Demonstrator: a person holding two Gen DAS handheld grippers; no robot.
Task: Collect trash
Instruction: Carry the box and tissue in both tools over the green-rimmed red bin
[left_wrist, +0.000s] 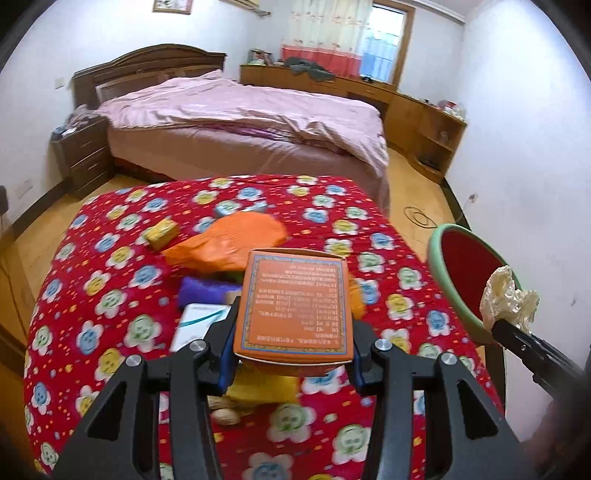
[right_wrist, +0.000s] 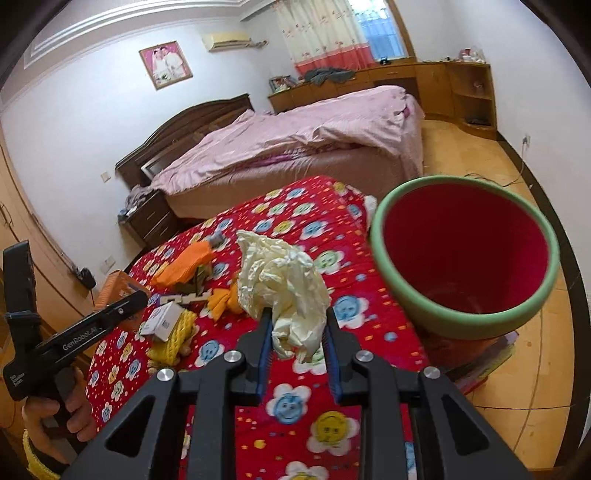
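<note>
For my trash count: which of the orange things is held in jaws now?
The orange printed box, clamped in the left gripper; the orange bag lies loose on the cloth.

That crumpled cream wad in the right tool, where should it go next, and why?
Probably a short carry to the right, over the red bin, then let go. The right tool is shut on the crumpled cream wad, held above the flowered cloth, and the bin's open mouth is close beside it and looks empty. The left tool grips an orange box, likely next.
</note>
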